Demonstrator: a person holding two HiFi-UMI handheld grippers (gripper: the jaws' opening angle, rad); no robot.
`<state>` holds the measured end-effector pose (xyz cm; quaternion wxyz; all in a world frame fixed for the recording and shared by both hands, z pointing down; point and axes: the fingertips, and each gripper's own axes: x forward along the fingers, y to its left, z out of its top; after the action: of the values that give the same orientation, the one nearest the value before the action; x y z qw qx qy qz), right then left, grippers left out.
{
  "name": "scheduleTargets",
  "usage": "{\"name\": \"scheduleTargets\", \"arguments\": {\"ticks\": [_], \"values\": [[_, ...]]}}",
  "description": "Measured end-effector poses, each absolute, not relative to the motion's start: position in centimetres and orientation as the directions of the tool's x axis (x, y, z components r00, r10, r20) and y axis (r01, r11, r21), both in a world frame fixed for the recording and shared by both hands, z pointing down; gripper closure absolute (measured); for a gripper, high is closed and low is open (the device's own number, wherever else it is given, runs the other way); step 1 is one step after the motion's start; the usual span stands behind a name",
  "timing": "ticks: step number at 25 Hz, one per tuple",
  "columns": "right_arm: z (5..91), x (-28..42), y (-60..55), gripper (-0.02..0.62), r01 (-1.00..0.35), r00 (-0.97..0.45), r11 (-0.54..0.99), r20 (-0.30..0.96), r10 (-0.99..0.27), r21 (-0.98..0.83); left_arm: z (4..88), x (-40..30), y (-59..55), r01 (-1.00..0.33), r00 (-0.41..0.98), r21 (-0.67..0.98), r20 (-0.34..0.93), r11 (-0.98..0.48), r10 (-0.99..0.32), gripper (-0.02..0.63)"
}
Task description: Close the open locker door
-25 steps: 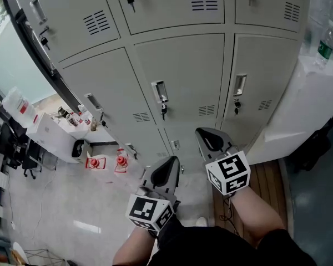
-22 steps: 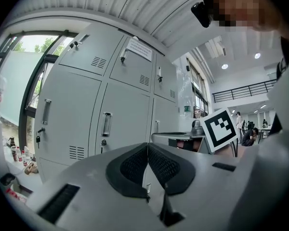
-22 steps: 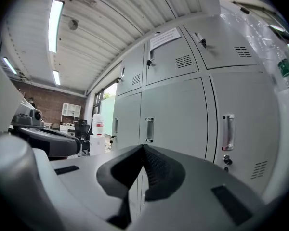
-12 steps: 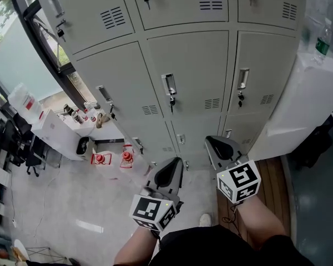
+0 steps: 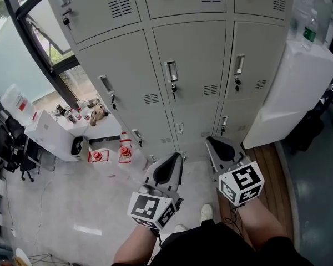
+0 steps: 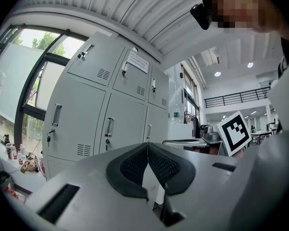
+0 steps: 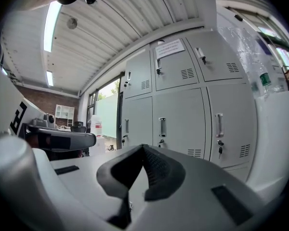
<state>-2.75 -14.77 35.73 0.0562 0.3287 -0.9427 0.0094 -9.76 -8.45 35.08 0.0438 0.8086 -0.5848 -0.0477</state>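
A bank of grey metal lockers (image 5: pixel 191 65) fills the top of the head view. Every door in view sits flush with the bank, each with a chrome handle (image 5: pixel 171 71) and a key hanging in its lock. My left gripper (image 5: pixel 167 165) is held low over the floor, jaws shut and empty, well short of the lockers. My right gripper (image 5: pixel 215 144) is beside it, also shut with nothing between the pads. The left gripper view shows the shut left gripper (image 6: pixel 148 146) pointing at the lockers (image 6: pixel 86 124). The right gripper view shows the shut right gripper (image 7: pixel 143 148) before the lockers (image 7: pixel 183 124).
A white cabinet (image 5: pixel 299 93) with a water bottle (image 5: pixel 309 31) on top stands right of the lockers. A strip of wooden floor (image 5: pixel 269 165) runs along its foot. At left are a window (image 5: pixel 22 54), a white table (image 5: pixel 50 132) with bottles, and red items (image 5: pixel 124 148) on the floor.
The head view has drawn back and tilted: the lockers sit higher and farther, and more of the bottom row shows. Both grippers have dropped slightly and stayed shut.
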Motion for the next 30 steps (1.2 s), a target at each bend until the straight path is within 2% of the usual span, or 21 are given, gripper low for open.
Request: {"name": "scheduleTargets", "arguments": {"ticks": [13, 30], "values": [[37.3, -1.6, -9.6, 0.543, -0.670, -0.735, 0.742, 0.148, -0.662, -0.003, 37.2, -9.4, -4.9, -0.909, 0.377, 0.183, -0.016, -0.374, -0.926, 0.589], [37.5, -2.3, -7.7, 0.543, -0.681, -0.727, 0.732, 0.135, -0.673, -0.013, 37.5, -9.9, -3.2, -0.903, 0.403, 0.161, 0.001, -0.398, -0.915, 0.589]]}}
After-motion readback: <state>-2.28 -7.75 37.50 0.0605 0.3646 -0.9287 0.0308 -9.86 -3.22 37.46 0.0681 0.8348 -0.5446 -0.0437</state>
